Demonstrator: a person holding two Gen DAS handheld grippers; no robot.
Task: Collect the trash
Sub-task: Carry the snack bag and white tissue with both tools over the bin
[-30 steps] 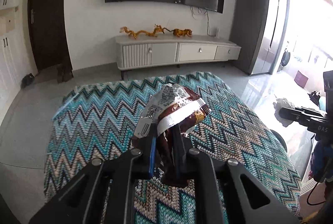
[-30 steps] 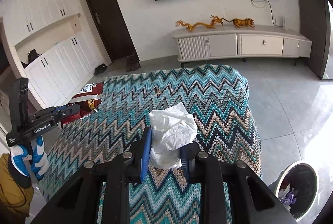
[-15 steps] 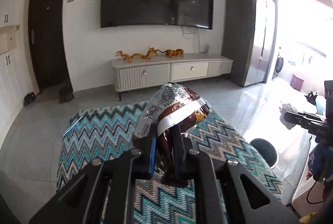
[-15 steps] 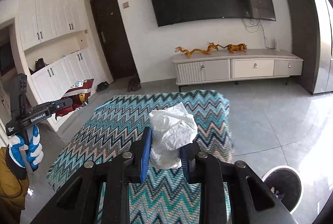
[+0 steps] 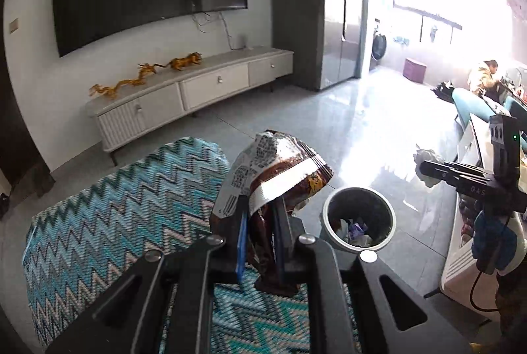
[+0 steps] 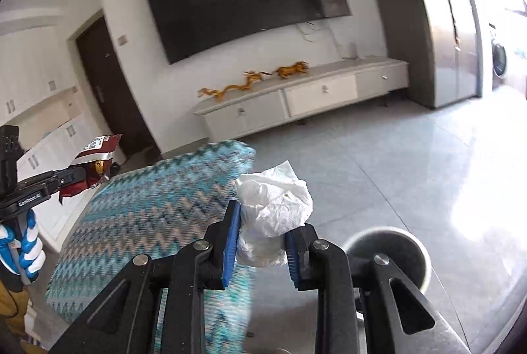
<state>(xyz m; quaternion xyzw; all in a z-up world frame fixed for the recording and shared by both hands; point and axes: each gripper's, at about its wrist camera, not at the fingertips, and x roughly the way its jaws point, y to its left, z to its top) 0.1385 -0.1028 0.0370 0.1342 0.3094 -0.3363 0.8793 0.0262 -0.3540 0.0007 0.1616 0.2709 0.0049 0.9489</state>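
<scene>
**Both pieces of trash in hand, bin within reach**

The large worktop, covered in a teal, white and brown zigzag-knit cloth, fills the near left of both wrist views; as far as the pictures show, no litter lies on the part in sight. Past its right edge, on the grey tiled floor, stands the round grey waste bin with a pale rim, already holding a few scraps at its bottom.

The left tongs are narrowed onto a crumpled brown and silver foil snack wrapper, which stands up above the fingertips, over the near right corner of the worktop and just left of the bin's mouth. The right tongs are narrowed onto a crumpled white paper tissue, held above the floor at the worktop's right edge, with the bin just to their right and partly hidden behind them.

In my judgement the picking-up is done for these two pieces. What remains is to carry each over the bin's opening and let it drop; neither is above the mouth yet.
</scene>
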